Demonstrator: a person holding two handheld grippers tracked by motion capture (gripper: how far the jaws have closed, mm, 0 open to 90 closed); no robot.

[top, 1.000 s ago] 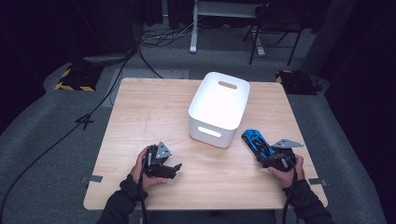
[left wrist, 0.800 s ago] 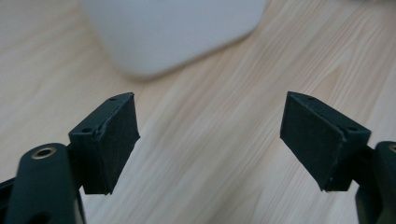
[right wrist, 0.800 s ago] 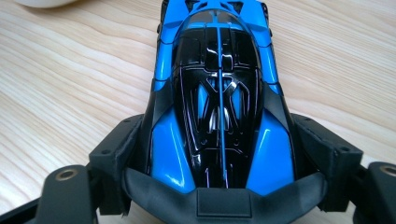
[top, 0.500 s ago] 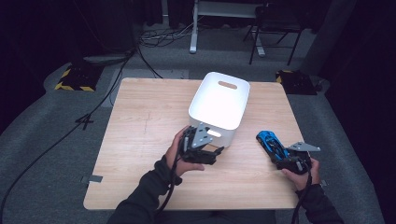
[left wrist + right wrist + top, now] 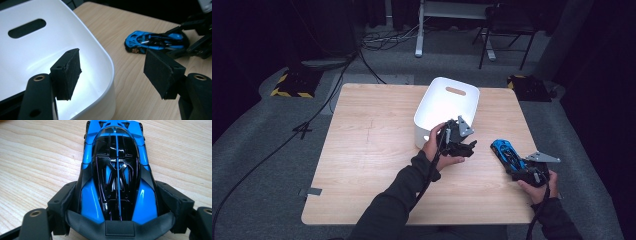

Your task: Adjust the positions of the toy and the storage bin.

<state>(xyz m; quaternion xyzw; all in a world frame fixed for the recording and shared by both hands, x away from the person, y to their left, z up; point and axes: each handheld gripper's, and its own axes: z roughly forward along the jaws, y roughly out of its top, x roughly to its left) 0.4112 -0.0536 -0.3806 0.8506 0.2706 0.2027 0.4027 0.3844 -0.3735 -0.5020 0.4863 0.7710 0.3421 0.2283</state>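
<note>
Toy car (image 5: pixel 117 180) sits clamped in right gripper (image 5: pixel 523 171); left gripper (image 5: pixel 460 142) gapes beside bin (image 5: pixel 447 102).

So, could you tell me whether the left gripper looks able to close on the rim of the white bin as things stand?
Probably yes. The left gripper is open, and its jaws straddle the near corner rim of the white bin, one inside and one outside, with nothing between them but that wall.

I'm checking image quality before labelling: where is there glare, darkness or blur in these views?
High view: the wooden table is lit, the floor around it dark. Left gripper view: the white bin glares brightly, and the near pads look slightly soft. Right gripper view: the blue toy car is sharp, with small highlights on its glossy body.
</note>
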